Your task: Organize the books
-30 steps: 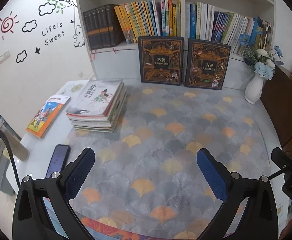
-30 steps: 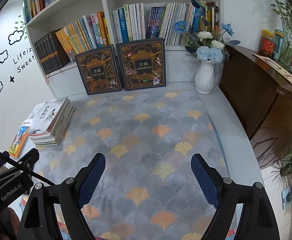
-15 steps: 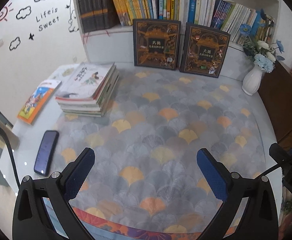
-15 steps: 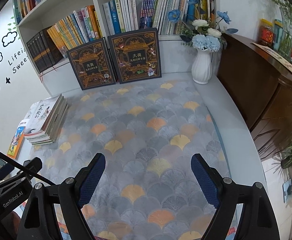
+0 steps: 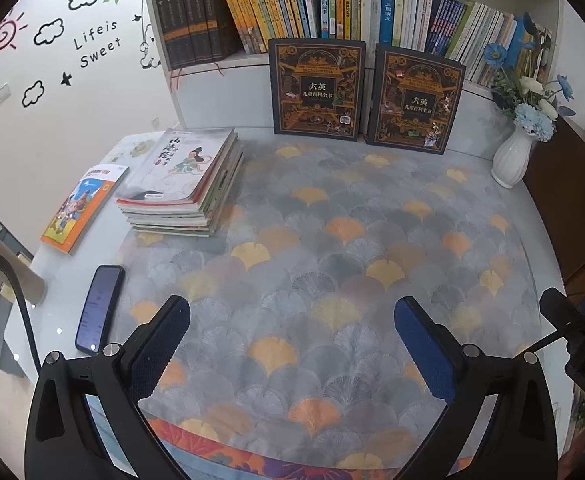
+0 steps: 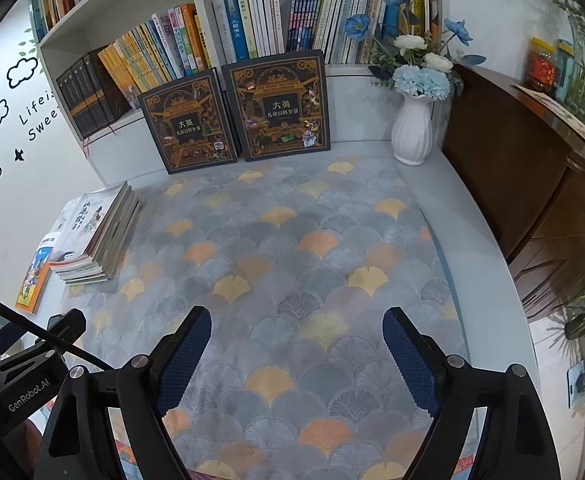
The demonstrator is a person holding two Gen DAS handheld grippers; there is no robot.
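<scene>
Grey fan-patterned tablecloth [image 5: 332,240] lies bare between both claws. Left gripper [image 5: 292,344] and right gripper [image 6: 296,352]: wide open, holding nothing. Stack of thin paperback books [image 5: 184,188] lies far-left of both; 2 dark ornate hardcovers [image 6: 236,116] lean against the shelf.

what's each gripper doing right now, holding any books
Left gripper: open, holding nothing, above the fan-patterned grey tablecloth.
Right gripper: open, holding nothing.

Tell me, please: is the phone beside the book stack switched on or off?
On. The phone lies flat, face up, and its screen glows blue with faint lines, left of the left gripper.
</scene>
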